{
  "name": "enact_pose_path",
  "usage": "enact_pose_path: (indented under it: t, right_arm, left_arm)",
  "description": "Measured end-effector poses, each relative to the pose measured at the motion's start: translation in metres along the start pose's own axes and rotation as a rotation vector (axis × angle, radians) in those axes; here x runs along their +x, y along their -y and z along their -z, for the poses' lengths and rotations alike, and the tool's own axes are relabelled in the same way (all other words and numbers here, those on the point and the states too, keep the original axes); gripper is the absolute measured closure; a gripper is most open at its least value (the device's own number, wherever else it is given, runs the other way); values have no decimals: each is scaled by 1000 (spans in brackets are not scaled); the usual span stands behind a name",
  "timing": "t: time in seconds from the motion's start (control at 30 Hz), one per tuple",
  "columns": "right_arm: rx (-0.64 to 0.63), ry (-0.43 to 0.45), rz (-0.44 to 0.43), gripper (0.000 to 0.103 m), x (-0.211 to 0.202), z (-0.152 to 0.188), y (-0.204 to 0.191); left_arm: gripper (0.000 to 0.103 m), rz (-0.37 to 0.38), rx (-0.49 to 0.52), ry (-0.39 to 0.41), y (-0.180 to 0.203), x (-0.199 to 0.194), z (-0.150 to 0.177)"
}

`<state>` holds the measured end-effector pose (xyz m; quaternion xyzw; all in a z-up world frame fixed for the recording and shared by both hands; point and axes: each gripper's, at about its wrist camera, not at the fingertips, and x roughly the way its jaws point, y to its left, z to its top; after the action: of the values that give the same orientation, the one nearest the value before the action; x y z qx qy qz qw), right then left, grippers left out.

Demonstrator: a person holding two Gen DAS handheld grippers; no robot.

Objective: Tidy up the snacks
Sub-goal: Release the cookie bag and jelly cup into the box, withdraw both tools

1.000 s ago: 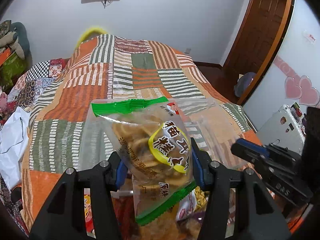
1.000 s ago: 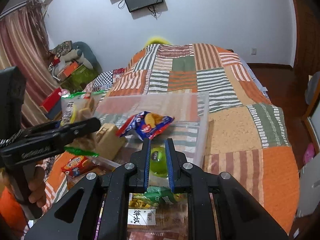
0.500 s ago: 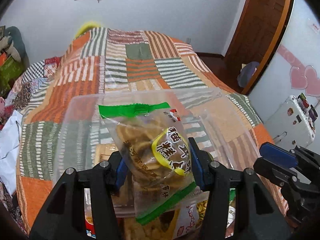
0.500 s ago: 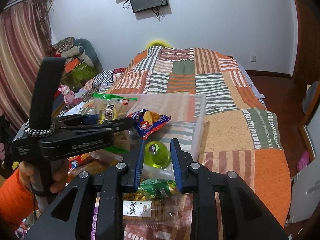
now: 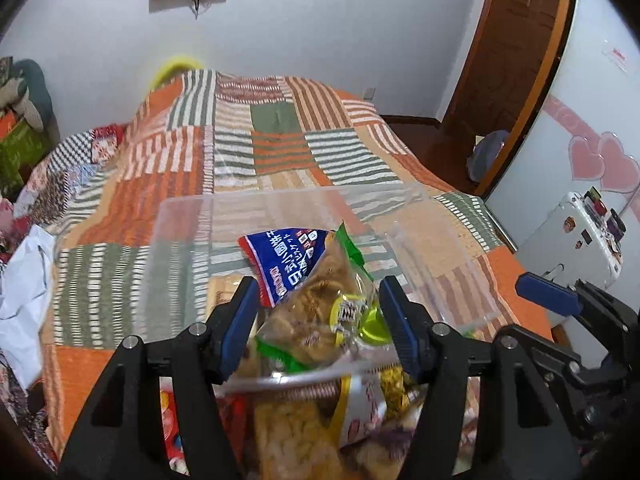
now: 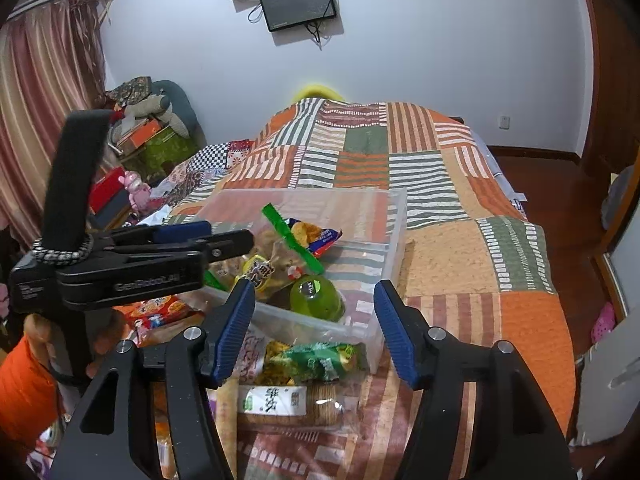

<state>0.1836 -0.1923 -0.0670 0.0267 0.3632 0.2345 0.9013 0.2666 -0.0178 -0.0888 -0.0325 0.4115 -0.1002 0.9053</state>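
Observation:
A clear plastic bin (image 5: 280, 196) stands on the patchwork bed. In it lie a blue chip bag (image 5: 280, 264), a green jelly cup (image 5: 374, 322) and a clear bag of fried snacks with green seals (image 5: 316, 304). My left gripper (image 5: 318, 320) hovers over the bin's near rim, jaws opening; the snack bag lies loose below them, pads not pressing it. My right gripper (image 6: 316, 328) is in front of the bin (image 6: 394, 232), jaws opening, with nothing gripped; beyond it are the jelly cup (image 6: 316, 296) and the snack bag (image 6: 276, 256). The left gripper (image 6: 230, 236) reaches in from the left.
Several loose snack packs lie before the bin: a green packet (image 6: 320, 360), a cracker pack (image 6: 280, 400) and a red-orange pack (image 6: 160, 308). A hand (image 6: 36, 328) with an orange sleeve holds the left gripper. The right gripper (image 5: 532, 304) shows at the right edge. Clutter lines the bed's left side.
The left gripper carried the snack bag over the bin and let it drop onto the blue chip bag. The right gripper's jaws went from shut to wide apart.

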Motion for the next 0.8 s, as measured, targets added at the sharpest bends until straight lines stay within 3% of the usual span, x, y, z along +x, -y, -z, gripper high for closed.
enact_pose_path:
  t: [0.4, 0.8]
  right_arm:
    - [-38, 35, -40, 38, -33, 17, -31]
    - [-59, -16, -43, 36, -45, 61, -46]
  left_arm:
    - [36, -107, 39, 37, -13, -75, 45]
    - [35, -121, -20, -30, -23, -93, 110]
